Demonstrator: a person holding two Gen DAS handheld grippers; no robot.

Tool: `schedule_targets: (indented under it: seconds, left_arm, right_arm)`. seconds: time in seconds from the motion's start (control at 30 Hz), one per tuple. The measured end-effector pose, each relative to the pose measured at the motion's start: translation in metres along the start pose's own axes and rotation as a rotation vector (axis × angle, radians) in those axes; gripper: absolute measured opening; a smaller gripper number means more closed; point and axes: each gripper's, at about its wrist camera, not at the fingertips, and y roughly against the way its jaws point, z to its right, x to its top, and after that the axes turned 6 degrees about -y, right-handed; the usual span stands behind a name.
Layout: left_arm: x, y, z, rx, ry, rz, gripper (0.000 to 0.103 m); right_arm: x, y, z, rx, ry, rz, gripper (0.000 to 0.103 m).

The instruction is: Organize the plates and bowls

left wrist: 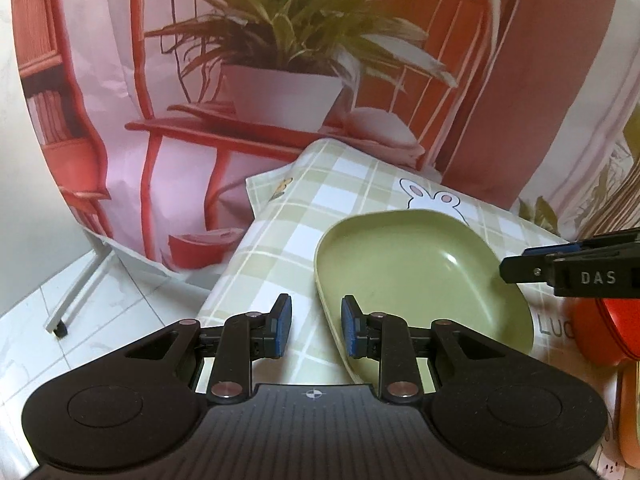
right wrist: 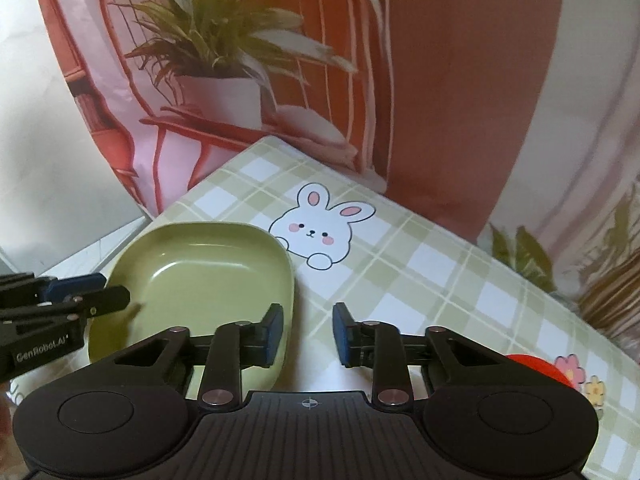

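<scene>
A green squarish plate [left wrist: 420, 276] lies flat on the green checked tablecloth [left wrist: 280, 240]; it also shows in the right wrist view [right wrist: 208, 276]. My left gripper [left wrist: 316, 326] is open and empty, its jaws either side of the plate's left rim, a little above it. My right gripper [right wrist: 308, 330] is open and empty, just off the plate's right rim over the cloth. A red dish [left wrist: 616, 328] sits at the right edge of the left view, with an orange dish [left wrist: 628, 420] below it. The red dish also shows in the right wrist view [right wrist: 536, 364].
The table's left edge [left wrist: 224, 280] drops to a white tiled floor [left wrist: 100, 304]. A printed backdrop [left wrist: 280, 60] with a plant and a red chair hangs behind the table. A bunny print [right wrist: 316, 228] marks the cloth beyond the plate.
</scene>
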Motion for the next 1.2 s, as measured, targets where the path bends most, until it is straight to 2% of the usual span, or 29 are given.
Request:
schedule_targets:
  seconds: [0.2, 0.27, 0.3, 0.43, 0.53, 0.7, 0.9, 1.2]
  left_arm:
    - [-0.006, -0.006, -0.003, -0.025, 0.036, -0.016, 0.026]
    - [-0.008, -0.007, -0.004, -0.044, 0.056, -0.012, 0.016]
    - [-0.008, -0.007, -0.003, -0.054, 0.061, -0.012, 0.014]
    - [-0.01, -0.003, 0.004, -0.026, 0.032, -0.012, 0.013]
    - [-0.012, -0.001, 0.003, -0.036, 0.048, -0.022, 0.012]
    - [-0.009, 0.015, 0.013, -0.022, 0.007, -0.013, 0.012]
    - [-0.002, 0.043, 0.031, -0.048, -0.03, 0.016, 0.012]
    - [0.006, 0.077, 0.091, -0.111, -0.122, 0.03, 0.012]
  right_arm:
    - [-0.005, -0.011, -0.008, 0.011, 0.009, -0.029, 0.017]
    - [-0.009, -0.014, -0.012, 0.002, 0.014, -0.043, 0.009]
    - [-0.012, -0.014, -0.014, -0.005, 0.018, -0.048, 0.007]
    - [-0.02, -0.009, -0.015, 0.001, 0.009, -0.049, 0.007]
    - [-0.025, 0.0, -0.013, 0.012, -0.009, -0.046, 0.006]
    - [-0.032, 0.028, -0.016, 0.007, -0.01, -0.005, 0.007]
    - [-0.045, 0.074, -0.006, 0.003, -0.044, 0.062, 0.008]
    - [-0.073, 0.143, 0.042, -0.02, -0.152, 0.154, 0.009]
